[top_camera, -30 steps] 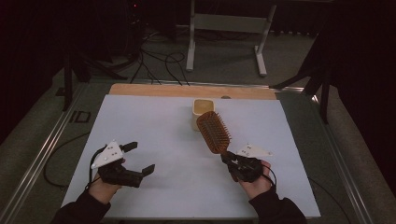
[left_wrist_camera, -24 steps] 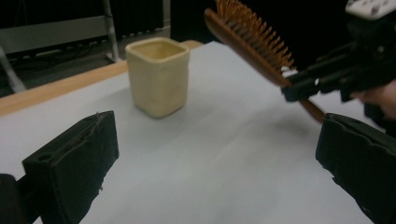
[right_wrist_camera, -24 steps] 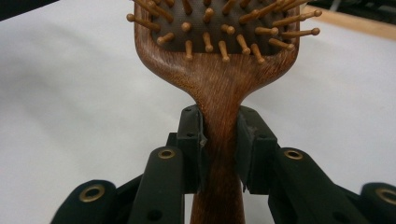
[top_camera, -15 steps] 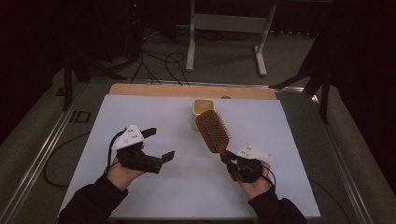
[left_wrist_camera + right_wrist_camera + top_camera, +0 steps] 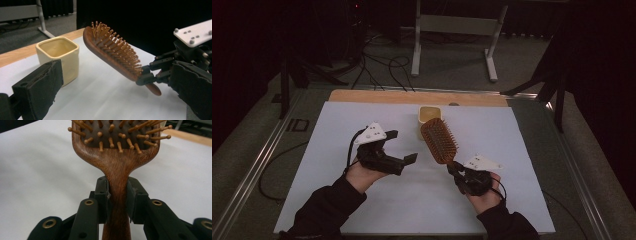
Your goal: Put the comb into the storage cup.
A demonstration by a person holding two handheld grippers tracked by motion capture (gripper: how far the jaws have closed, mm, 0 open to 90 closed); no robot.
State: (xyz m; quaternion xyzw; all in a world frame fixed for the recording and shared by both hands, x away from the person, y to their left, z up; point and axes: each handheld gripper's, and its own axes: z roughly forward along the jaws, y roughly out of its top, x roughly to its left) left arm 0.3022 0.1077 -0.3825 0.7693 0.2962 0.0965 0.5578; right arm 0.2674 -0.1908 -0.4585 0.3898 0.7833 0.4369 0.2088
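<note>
Fingers around hairbrush handle

High view: above the near edge of the table, facing forward and down, far enough to take in the whole white sheet and floor beyond. Left gripper view: low over the sheet, looking across at the hairbrush and yellow cup, both close. Right gripper view: pressed up to the brush handle, looking along it. Shared by all three: hairbrush and white sheet.
</note>
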